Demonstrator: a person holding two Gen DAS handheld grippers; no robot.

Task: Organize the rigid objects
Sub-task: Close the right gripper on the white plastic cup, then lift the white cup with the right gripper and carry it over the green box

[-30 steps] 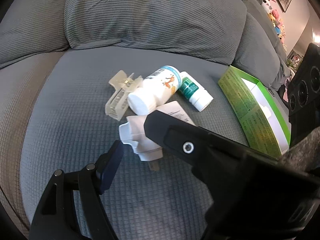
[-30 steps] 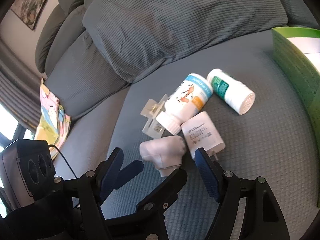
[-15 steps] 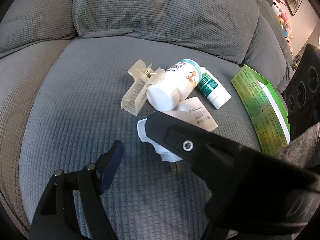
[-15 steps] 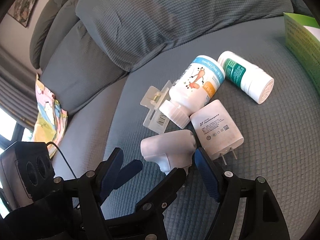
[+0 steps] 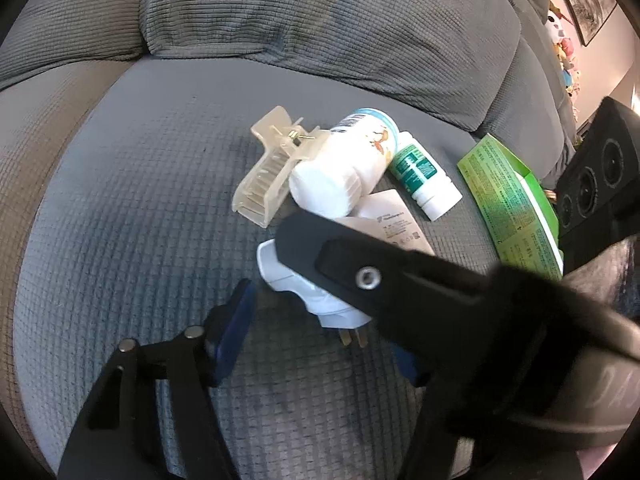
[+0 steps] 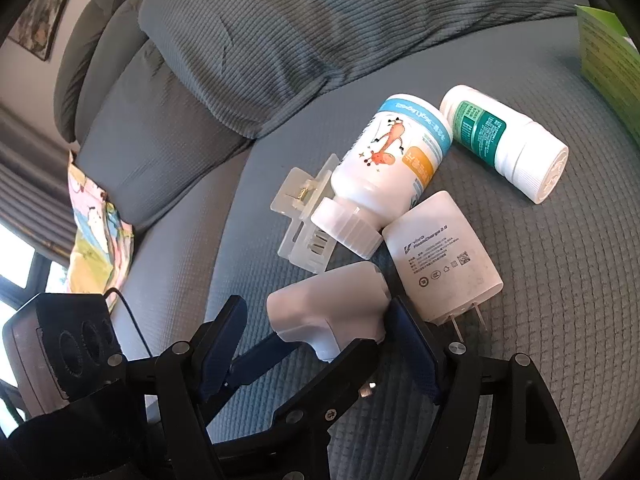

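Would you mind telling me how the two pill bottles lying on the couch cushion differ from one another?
The giraffe bottle is fatter than the green-label bottle. The giraffe bottle carries a cartoon, a light blue band and an orange patch; the green-label bottle has a plain dark green label. The giraffe bottle's cap rests on the hair clip, while the green-label bottle lies clear of it. Both are white, capped and on their sides.

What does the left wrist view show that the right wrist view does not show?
Only the left wrist view: the green box's open top. Only the right wrist view: the colourful bag beside the sofa cushion, and the printed label of the flat charger. Both: the hair clip, the giraffe bottle, the green-label bottle and the white adapter.
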